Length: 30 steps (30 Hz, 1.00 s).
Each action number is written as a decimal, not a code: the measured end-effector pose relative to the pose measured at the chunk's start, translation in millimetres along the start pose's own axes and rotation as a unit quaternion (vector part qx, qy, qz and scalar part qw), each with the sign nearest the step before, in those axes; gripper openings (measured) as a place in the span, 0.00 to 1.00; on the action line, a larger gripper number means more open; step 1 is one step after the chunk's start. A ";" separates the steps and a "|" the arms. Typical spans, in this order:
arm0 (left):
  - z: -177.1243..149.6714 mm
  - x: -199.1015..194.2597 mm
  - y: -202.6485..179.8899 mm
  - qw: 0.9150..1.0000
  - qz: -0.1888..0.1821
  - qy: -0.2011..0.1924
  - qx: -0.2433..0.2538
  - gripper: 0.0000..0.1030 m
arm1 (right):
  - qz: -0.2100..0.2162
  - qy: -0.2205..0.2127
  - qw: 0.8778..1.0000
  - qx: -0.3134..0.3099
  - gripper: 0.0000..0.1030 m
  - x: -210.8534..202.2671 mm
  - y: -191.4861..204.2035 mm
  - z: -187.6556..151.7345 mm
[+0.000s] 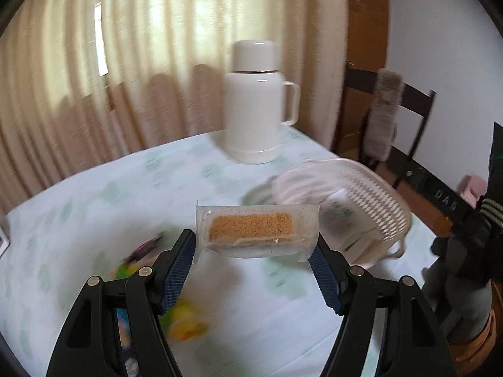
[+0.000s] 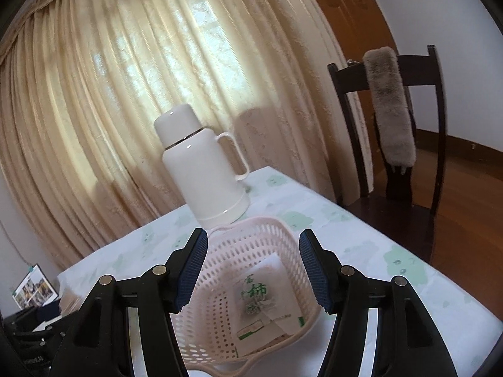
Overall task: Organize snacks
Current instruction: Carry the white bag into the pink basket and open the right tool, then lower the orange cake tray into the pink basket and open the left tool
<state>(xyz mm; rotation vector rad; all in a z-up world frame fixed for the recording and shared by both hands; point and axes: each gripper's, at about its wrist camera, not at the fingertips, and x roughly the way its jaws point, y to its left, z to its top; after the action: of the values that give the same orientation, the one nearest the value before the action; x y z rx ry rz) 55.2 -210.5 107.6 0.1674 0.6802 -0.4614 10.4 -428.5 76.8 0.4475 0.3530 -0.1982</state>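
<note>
Blurred wrappers (image 1: 185,323) hide behind left fingers (image 1: 180,270) clamping cake pack (image 1: 256,231); right fingers (image 2: 193,270) apart.

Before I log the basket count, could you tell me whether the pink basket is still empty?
No, the pink basket already holds a white packet with green print lying on its floor.

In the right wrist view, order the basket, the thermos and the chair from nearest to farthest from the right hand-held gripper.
1. Pink basket, directly beneath the right hand-held gripper.
2. White thermos, behind the basket, left of centre.
3. Dark wooden chair, beyond the table edge, far right.
</note>
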 end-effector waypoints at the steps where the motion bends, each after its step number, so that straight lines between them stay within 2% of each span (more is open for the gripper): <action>1: 3.1 4.9 -8.2 1.000 -0.008 0.001 0.006 0.66 | -0.001 -0.001 1.000 0.001 0.60 -0.4 -0.4 0.2; 8: 14.5 34.5 -45.5 0.998 -0.052 0.017 0.034 0.67 | -0.010 -0.003 1.000 0.017 0.60 -1.6 -7.8 2.5; 9: 14.0 35.2 -47.8 0.997 -0.060 0.019 0.036 0.73 | -0.011 -0.003 1.000 0.020 0.60 -1.7 -9.2 2.7; 10: 14.6 37.3 -49.8 0.997 -0.069 0.021 0.036 0.83 | -0.013 -0.003 1.000 0.023 0.60 -1.7 -10.6 2.9; 12: 13.4 36.5 -50.4 0.996 -0.078 0.018 0.037 0.91 | -0.016 -0.002 0.999 0.029 0.61 -1.6 -12.4 2.3; 20: 10.7 34.6 -30.1 0.998 -0.066 0.022 0.005 0.91 | -0.015 0.001 0.999 0.029 0.61 -1.7 -12.8 1.1; 30: 2.8 12.3 -0.3 0.999 -0.032 0.007 -0.020 0.91 | 0.016 -0.004 1.000 -0.013 0.61 -1.5 7.8 -8.3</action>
<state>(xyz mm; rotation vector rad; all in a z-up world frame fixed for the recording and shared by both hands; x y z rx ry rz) 65.0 -215.9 101.9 0.1122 0.7096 -0.5089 8.6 -417.7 73.4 0.4265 0.3397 -0.1637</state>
